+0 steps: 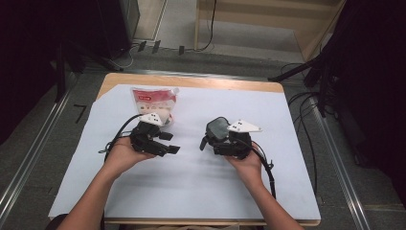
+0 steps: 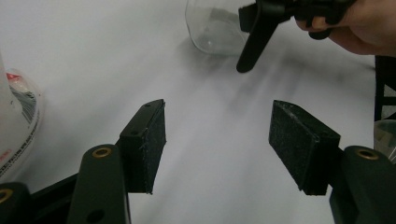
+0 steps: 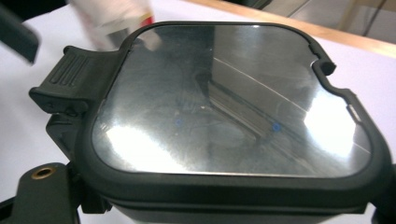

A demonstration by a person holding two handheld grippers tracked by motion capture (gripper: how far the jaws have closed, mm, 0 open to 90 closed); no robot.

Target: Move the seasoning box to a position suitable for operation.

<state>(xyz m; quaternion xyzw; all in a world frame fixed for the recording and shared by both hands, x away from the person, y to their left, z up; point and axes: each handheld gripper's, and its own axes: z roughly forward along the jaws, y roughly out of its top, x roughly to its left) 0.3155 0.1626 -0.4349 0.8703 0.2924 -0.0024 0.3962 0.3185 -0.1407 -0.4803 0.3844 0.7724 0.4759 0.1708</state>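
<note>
The red and white pouch (image 1: 154, 100) lies at 11 o'clock on the table (image 1: 201, 191); its writing is too small to read. The left gripper (image 1: 163, 143) is spread and empty. The right gripper (image 1: 213, 141) pinches the box (image 1: 218, 128) near the middle. It looks hard, smooth and slippery, so hold its rim.

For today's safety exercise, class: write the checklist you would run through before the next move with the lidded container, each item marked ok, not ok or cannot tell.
1. Lidded container held by the right gripper: ok.
2. Lid seated on it: ok.
3. Latch tab locked: cannot tell.
4. Left gripper open with nothing between its fingers: ok.
5. Pouch apart from the container: ok.
6. White table cover bare between the hands: ok.
</note>
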